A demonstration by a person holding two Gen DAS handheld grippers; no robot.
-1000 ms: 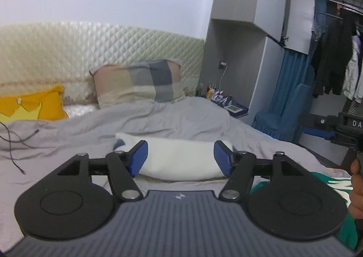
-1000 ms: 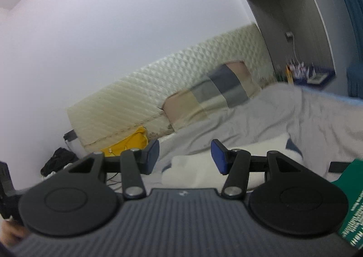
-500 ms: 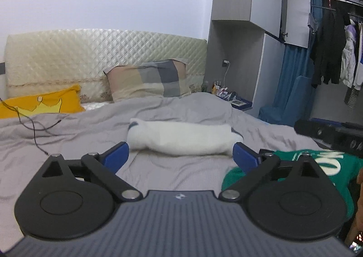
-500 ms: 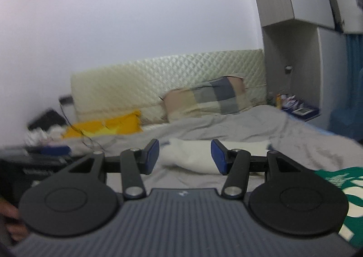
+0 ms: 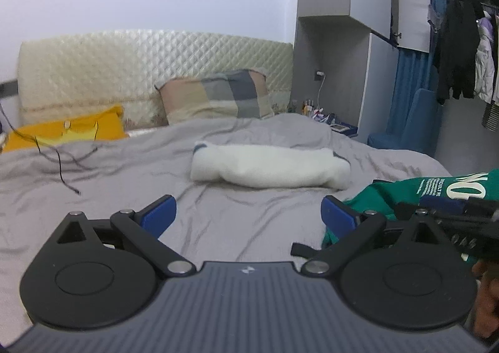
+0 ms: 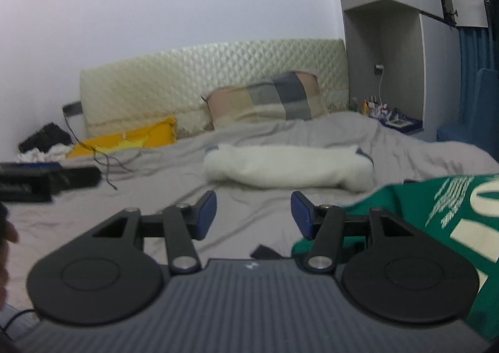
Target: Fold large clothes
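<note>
Bed (image 5: 249, 228), covered in a wrinkled grey sheet, serves as the reference. A folded white garment (image 5: 268, 167) lies across the middle of the bed, resting on the sheet, well short of the plaid pillow (image 5: 215, 94) at the headboard. A green garment (image 6: 452, 215) with pale lettering lies crumpled at the bed's near right side, apart from the white one.

Left tongs (image 5: 249, 215): spread wide apart over bare sheet, nothing between the blue pads; the right-hand pad sits just beside the green garment's edge, contact not determinable.

Right tongs (image 6: 253, 212): standing partly apart, nothing clamped; grey sheet shows in the gap. Their right finger overlaps the green garment's edge in view.

A yellow cushion (image 5: 71, 128) and a thin black cable (image 5: 62, 162) lie on the bed's left side.
</note>
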